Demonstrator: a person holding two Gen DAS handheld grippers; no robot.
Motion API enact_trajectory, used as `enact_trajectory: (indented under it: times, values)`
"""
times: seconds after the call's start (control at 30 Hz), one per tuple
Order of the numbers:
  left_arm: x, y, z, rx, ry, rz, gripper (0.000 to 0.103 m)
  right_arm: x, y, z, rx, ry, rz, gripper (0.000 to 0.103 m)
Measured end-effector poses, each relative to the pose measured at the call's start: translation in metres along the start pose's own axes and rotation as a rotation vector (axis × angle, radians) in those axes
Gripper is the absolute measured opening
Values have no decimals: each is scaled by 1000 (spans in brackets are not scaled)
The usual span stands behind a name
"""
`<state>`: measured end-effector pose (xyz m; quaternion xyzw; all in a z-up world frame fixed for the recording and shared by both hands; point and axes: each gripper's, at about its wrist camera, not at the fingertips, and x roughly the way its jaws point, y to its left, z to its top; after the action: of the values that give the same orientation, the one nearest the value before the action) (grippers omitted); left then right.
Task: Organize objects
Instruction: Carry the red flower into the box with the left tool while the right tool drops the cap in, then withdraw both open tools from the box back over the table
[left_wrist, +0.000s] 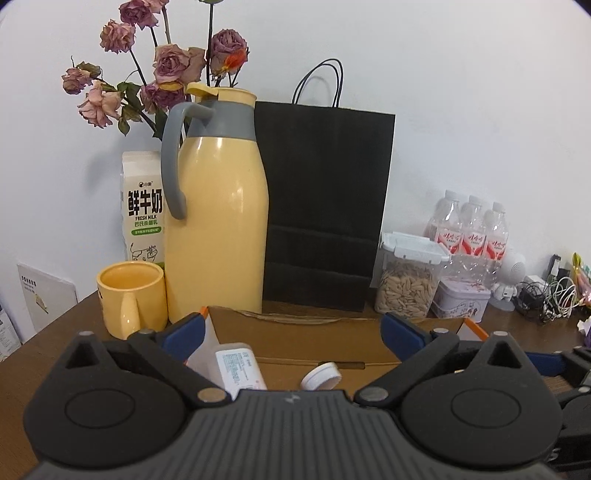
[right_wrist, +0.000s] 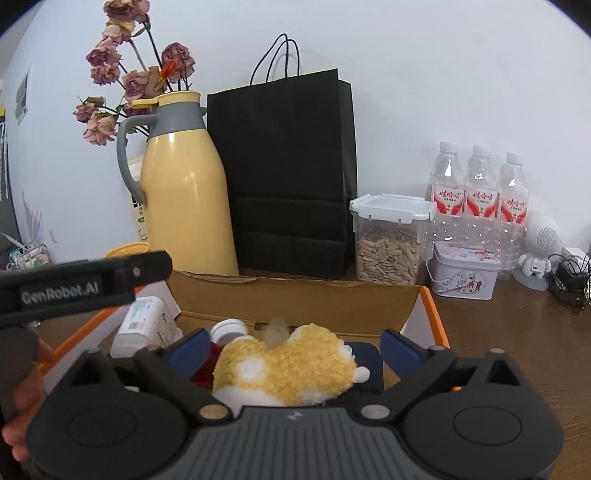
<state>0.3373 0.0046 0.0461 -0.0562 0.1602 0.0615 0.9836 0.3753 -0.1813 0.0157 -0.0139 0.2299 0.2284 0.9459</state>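
Note:
An open cardboard box (right_wrist: 295, 299) with orange edges lies on the wooden table; it also shows in the left wrist view (left_wrist: 314, 339). Inside lie a white labelled bottle (left_wrist: 240, 369), a second white bottle (left_wrist: 321, 374) lying with its ribbed cap toward me, a yellow-and-white plush toy (right_wrist: 284, 363) and something dark red (right_wrist: 203, 369). My left gripper (left_wrist: 295, 332) is open above the box's left part, holding nothing. My right gripper (right_wrist: 295, 343) is open, its fingers either side of the plush toy and apart from it. The left gripper's body (right_wrist: 85, 284) crosses the right wrist view.
Behind the box stand a yellow thermos jug (left_wrist: 218, 206), a yellow mug (left_wrist: 129, 295), a milk carton (left_wrist: 142, 206), dried roses (left_wrist: 162, 70) and a black paper bag (left_wrist: 321, 206). To the right are a seed container (right_wrist: 388, 240), a tin (right_wrist: 465, 273), three water bottles (right_wrist: 480, 192) and cables (left_wrist: 546, 295).

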Motion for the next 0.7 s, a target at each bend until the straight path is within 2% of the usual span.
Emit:
enact_trajectory:
  times: [0.27,0.43,0.7]
  values:
    - [-4,2,-2,2,-9,1,103,-3,-5,-1,3,15,-33,103]
    - [-11,4,-1,7,-32,-8,103,-9,-5,-3,-4,27,-23,103]
    - [-42,8,3,36,-96,-32,103,-45,0,2,-40,-31,-15,103]
